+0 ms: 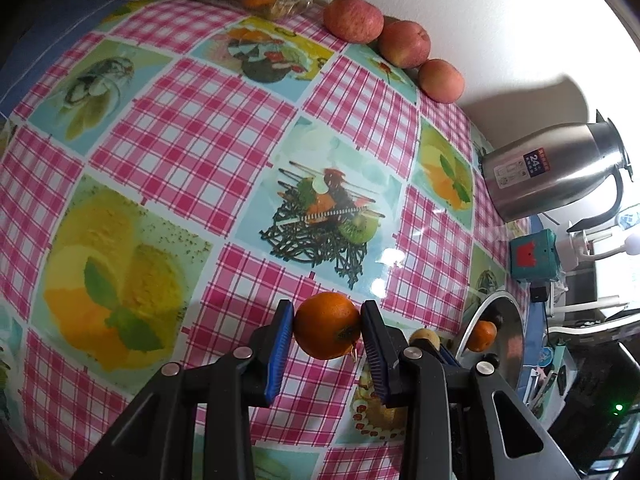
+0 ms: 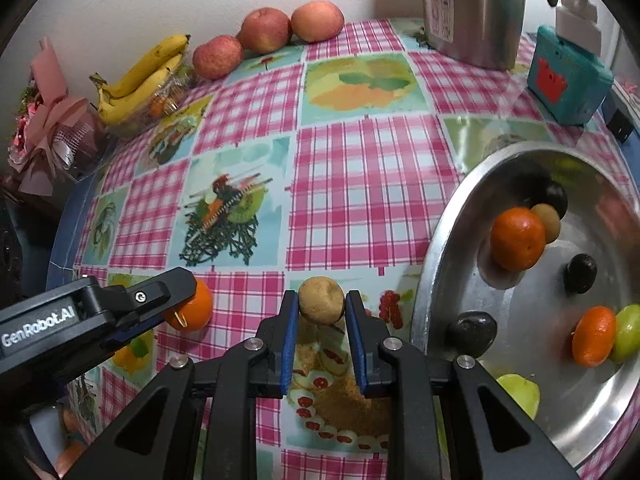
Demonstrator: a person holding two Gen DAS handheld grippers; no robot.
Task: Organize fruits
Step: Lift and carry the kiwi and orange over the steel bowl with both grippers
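Note:
My left gripper (image 1: 327, 326) is shut on an orange tangerine (image 1: 328, 326) and holds it over the checked tablecloth; it also shows in the right wrist view (image 2: 192, 306). My right gripper (image 2: 321, 307) is shut on a small tan round fruit (image 2: 321, 300), just left of the steel bowl's rim (image 2: 436, 248). The bowl holds two tangerines (image 2: 518, 238) (image 2: 593, 336), another tan fruit (image 2: 547, 222), dark plums (image 2: 580, 273) and green fruit (image 2: 628, 332). Three apples (image 2: 266, 30) line the back wall beside bananas (image 2: 140, 76).
A clear plastic box (image 2: 160, 106) sits under the bananas. A steel kettle (image 2: 474, 8) and a teal box (image 2: 568, 76) stand at the back right. A pink wrapped bouquet (image 2: 44, 112) lies at the table's left edge. The wall is close behind.

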